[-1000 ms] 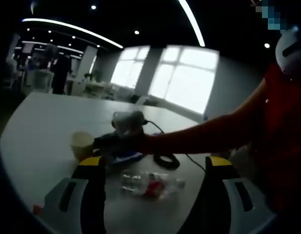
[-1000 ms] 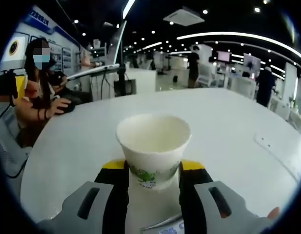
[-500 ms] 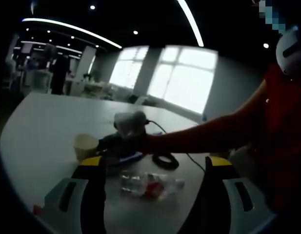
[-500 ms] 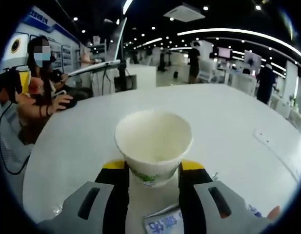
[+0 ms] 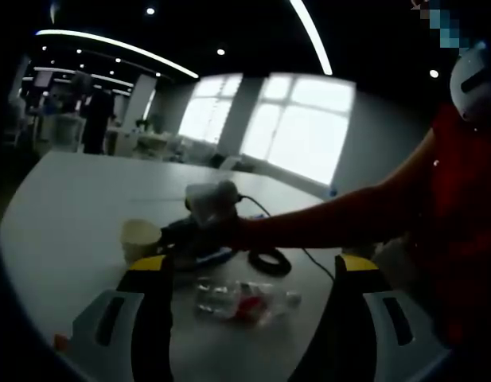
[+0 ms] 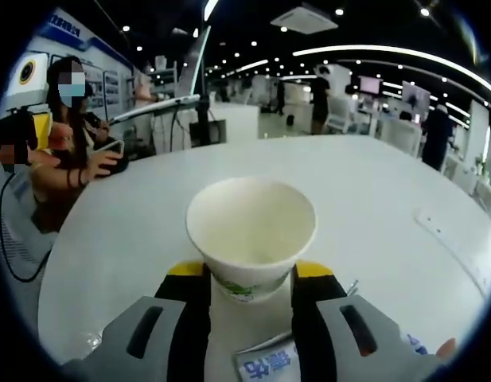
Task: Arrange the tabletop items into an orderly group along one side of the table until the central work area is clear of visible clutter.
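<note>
The right gripper (image 6: pixel 250 290) has its two yellow-tipped jaws closed on the lower wall of the paper cup (image 6: pixel 251 235), which sits upright between them and looks empty inside. That cup should be very light and thin-walled, easy to crush or tip, so a gentle squeeze low on the body, where it is held, seems the safest place. Just below the jaws lies a printed packet (image 6: pixel 270 365) on the white worktop (image 6: pixel 372 199); ahead the surface runs bare, with a pale flat strip (image 6: pixel 456 251) off to the right and people seated far to the left. Over in the left gripper view, the left gripper (image 5: pixel 249 274) hangs wide open and holds nothing. Right between its jaws lies a crinkly clear wrapper (image 5: pixel 243 300) with red inside, soft and probably slippery. Beyond that, the person's red sleeve (image 5: pixel 333 221) reaches across, with a coiled black cable (image 5: pixel 269 261) beside it, both in the way of any forward push.
</note>
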